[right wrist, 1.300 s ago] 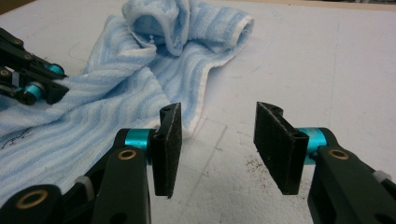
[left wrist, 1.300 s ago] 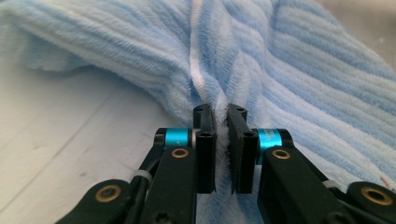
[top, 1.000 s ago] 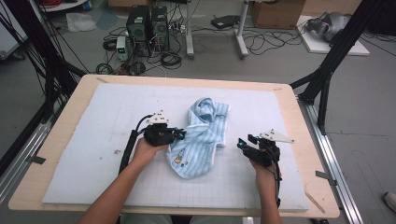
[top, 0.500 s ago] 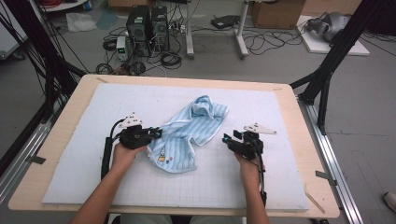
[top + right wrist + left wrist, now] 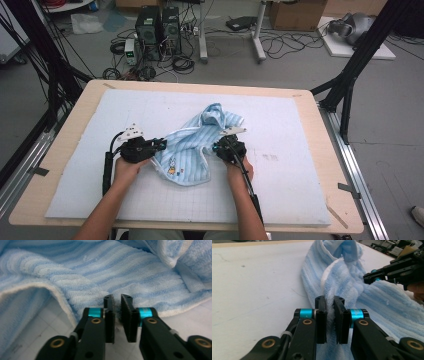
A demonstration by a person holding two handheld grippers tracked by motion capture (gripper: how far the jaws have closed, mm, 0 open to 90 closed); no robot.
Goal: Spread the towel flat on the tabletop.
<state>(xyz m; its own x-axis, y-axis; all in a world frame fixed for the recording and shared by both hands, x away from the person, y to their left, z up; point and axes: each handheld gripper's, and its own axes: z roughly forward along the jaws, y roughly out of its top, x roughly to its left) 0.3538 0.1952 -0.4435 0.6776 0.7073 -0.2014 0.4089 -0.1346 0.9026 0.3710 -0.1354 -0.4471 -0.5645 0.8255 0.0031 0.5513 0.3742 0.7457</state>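
- High view: a crumpled blue striped towel (image 5: 197, 147) lies near the middle of the white mat (image 5: 280, 200), which serves as the landmark here. The left gripper (image 5: 161, 145) bites the towel's left edge and the right gripper (image 5: 216, 148) its right edge, both low over the mat's near half. The step in hand looks like taking two edge holds in order to spread or fold the cloth.
- Left gripper view: its jaws are clamped on a fold of towel (image 5: 342, 282), pile squeezed between the pads; the right gripper (image 5: 372, 277) is at the cloth farther off.
- Right gripper view: the jaws have just been closing and now pinch the towel's hem (image 5: 117, 311) just above the mat (image 5: 50, 322).
- Next, I judge, both hands must lift slightly and draw apart evenly, so neither thin grip slips.
- Nothing on the mat blocks this; computers (image 5: 159, 27) and cables (image 5: 280, 45) lie on the floor beyond it.
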